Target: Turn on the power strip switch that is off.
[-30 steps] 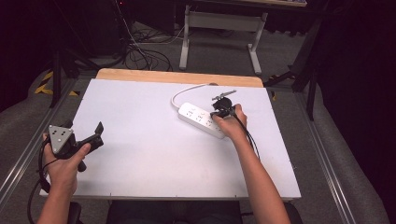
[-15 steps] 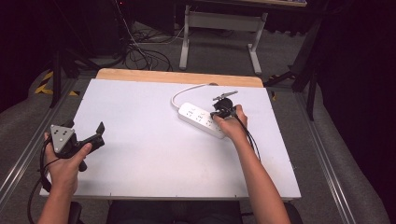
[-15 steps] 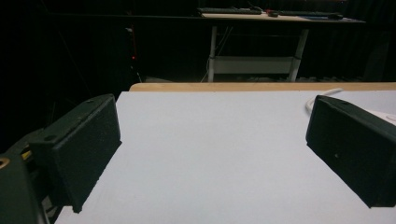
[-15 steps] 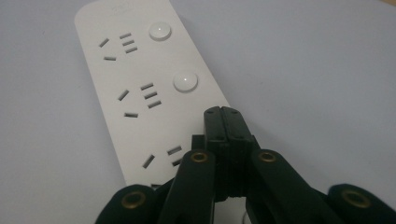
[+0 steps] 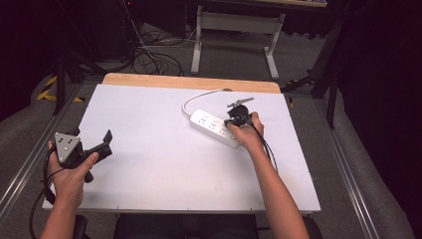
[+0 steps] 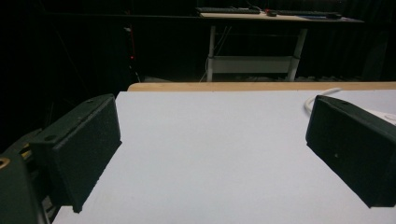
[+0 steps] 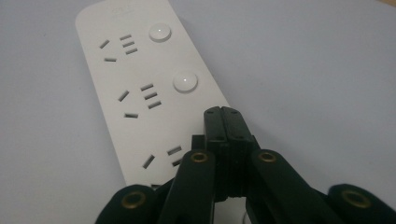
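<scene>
Pressure was the point: my right claw (image 7: 223, 111), jaws pinched together on nothing, sat tip-down on the white power strip (image 5: 215, 127) near the bench's far right corner, above its third switch; I judged straight-down best. Left claw (image 5: 102, 144) gaped wide.

High view overhead; gripper views low, sharing power strip (image 7: 140, 88).

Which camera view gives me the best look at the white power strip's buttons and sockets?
The right gripper view: the power strip is close up there, with its round buttons and socket slots sharp. The high view shows the whole strip and its cord, but small. The left gripper view catches just an edge behind one jaw.
</scene>
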{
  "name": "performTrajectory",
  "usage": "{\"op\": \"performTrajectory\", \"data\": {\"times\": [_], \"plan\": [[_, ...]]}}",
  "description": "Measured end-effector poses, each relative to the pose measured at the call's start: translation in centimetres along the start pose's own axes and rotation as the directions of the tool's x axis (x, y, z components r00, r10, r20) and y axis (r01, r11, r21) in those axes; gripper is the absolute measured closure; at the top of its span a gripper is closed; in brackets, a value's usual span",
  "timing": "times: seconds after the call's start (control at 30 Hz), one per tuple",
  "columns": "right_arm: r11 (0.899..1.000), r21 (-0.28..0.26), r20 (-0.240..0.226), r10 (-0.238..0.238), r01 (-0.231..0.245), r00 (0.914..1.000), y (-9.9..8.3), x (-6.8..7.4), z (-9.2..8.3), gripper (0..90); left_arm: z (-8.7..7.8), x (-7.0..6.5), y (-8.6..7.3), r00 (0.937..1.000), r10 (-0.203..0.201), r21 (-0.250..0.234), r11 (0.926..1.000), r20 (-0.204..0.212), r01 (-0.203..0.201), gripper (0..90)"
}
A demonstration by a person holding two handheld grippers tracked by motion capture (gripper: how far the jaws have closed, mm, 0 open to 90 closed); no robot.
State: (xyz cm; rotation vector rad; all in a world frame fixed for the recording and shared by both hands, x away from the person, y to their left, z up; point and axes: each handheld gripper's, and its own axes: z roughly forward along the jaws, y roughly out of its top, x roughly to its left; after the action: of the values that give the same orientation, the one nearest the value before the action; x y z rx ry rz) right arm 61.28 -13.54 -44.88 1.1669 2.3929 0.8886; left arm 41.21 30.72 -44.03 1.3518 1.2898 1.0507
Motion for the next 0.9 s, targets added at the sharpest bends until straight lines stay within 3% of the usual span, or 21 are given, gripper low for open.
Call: {"op": "performTrajectory", "data": {"times": [0.77,0.9], "plan": [[1.0,-0.029,0.016,0.0,0.0,0.9999,-0.41,0.23,-0.04,90.0,-0.2,-0.02,0.0,1.0,-0.01,-0.003,0.9999,0.0,0.01,4.0],[0.999,-0.046,0.042,-0.019,0.021,0.9989,-0.64,0.57,-0.03,90.0,-0.24,0.06,0.0,1.0,-0.007,-0.006,1.0,-0.001,0.007,4.0]]}}
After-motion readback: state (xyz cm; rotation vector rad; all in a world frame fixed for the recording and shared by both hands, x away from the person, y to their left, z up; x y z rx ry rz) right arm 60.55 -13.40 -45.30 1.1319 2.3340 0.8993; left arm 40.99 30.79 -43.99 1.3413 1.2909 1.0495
